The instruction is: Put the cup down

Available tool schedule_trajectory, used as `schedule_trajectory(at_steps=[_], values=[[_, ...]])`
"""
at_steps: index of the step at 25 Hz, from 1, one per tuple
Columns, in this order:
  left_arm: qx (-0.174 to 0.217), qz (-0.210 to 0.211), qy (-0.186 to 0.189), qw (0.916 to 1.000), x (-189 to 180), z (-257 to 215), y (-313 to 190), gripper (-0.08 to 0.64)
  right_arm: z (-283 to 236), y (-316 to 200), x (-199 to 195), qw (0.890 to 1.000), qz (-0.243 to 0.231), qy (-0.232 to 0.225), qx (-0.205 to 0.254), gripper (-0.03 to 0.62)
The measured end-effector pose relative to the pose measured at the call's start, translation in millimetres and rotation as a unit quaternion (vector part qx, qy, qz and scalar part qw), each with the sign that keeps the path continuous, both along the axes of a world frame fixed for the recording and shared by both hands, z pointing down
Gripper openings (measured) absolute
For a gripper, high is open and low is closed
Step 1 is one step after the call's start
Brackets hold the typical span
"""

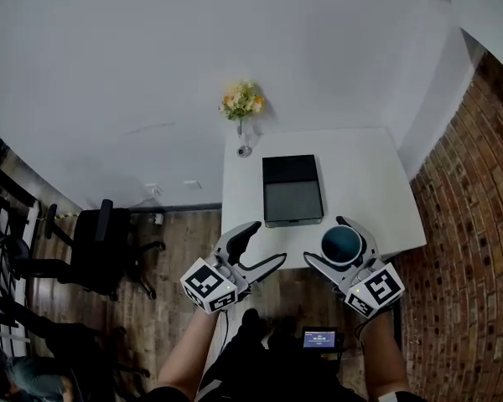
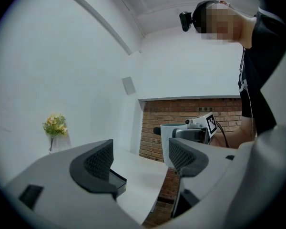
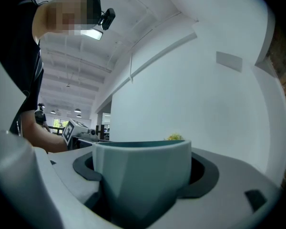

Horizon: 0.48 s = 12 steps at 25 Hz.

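Observation:
My right gripper [image 1: 342, 243] is shut on a pale blue-green cup [image 1: 342, 244] with a dark teal inside, held upright above the near edge of the white table [image 1: 369, 182]. In the right gripper view the cup [image 3: 142, 175] fills the space between both dark pads [image 3: 205, 175]. My left gripper [image 1: 258, 243] hangs open and empty left of the cup, over the table's near left corner. In the left gripper view nothing lies between its jaws [image 2: 138, 163], and the cup [image 2: 168, 144] shows beyond them in the other gripper.
A flat black box [image 1: 292, 190] lies on the table's middle. A small vase of yellow flowers [image 1: 242, 107] stands at the far left corner. A black office chair [image 1: 96, 245] is on the wood floor to the left, a brick wall [image 1: 478, 224] to the right.

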<state>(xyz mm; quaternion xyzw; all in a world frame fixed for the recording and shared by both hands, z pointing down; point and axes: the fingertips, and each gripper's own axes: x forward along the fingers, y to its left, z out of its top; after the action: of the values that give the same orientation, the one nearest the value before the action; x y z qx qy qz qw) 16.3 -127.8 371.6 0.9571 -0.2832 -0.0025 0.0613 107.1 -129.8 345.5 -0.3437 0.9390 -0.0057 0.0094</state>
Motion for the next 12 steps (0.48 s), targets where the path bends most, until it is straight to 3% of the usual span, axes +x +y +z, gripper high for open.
schedule_trajectory(at_steps=[12], values=[[0.001,0.036,0.008,0.9993,-26.9,-1.4,-21.6,0.354,-6.0,-20.3,-30.7,0.999,0.037,0.000,0.003,0.436]])
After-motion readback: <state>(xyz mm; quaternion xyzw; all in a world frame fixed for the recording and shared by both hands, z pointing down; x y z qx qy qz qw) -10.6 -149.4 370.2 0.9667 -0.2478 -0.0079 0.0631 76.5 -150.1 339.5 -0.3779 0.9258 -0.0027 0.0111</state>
